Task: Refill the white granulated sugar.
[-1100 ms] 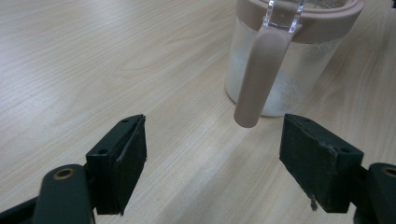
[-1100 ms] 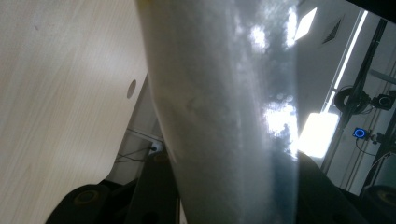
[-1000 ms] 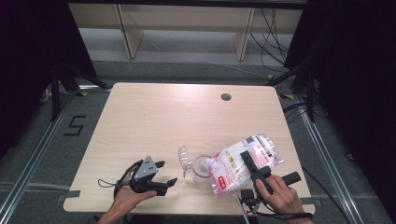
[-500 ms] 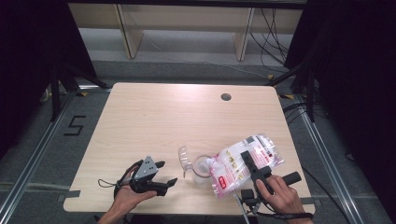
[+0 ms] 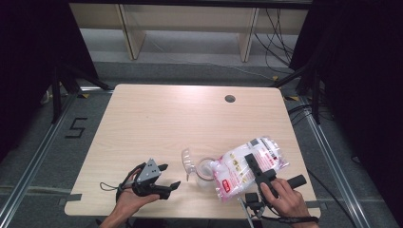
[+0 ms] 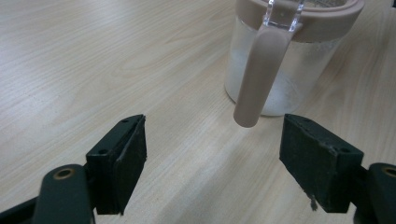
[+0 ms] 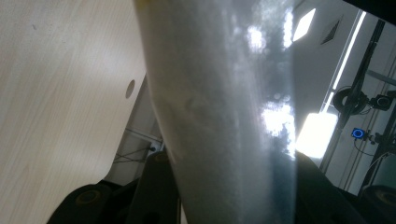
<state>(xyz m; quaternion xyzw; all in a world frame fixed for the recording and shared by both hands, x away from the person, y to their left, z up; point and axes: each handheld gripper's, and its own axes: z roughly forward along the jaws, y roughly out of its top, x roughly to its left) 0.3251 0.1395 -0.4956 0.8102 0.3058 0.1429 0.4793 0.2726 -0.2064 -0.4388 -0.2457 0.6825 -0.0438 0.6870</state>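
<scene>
L hand low at the near table edge, left gripper level, jaws spread, empty, aimed at jar mid-table. R hand near right edge, right gripper clamping bag, tilted over jar.

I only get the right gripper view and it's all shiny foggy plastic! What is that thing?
Observer: A clear plastic bag of white powder with a red label, clamped by the right gripper.
Operator: Where's it pointing?
Observer: Its lower end tips over a clear round jar with a beige rim, lid flipped open.
Operator: What's the other hand doing?
Observer: The left gripper rests low on the wooden table, fingers open, facing the jar's beige handle without touching it.
</scene>
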